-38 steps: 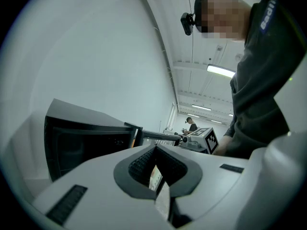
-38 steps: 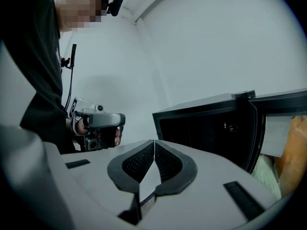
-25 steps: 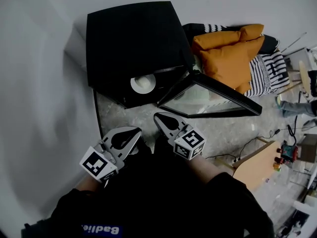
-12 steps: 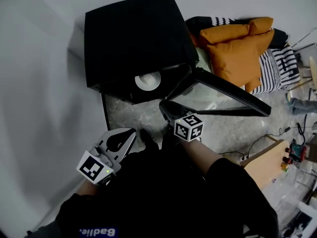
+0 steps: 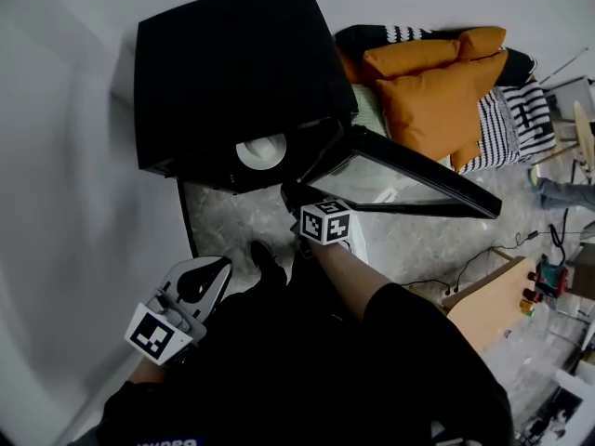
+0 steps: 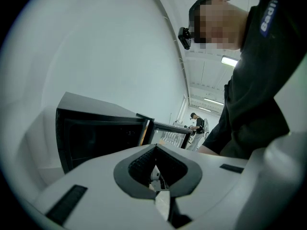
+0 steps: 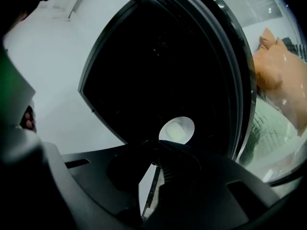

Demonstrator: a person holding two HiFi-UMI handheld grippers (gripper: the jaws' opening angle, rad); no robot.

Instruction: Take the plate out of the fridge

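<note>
Aiming the right tool (image 5: 293,196), shut and empty, at the white plate (image 5: 261,151) lying inside the open fridge (image 5: 232,72); wanting jaws opening before sliding level over its rim, skirting the glass door (image 5: 400,179); holding the left tool (image 5: 206,275) shut and low.

Blue lettering (image 6: 269,17) starting "Bad" stands on the person's dark top (image 6: 254,95) in the left gripper view (the rest runs off the edge, unreadable); nothing else is legible.
</note>
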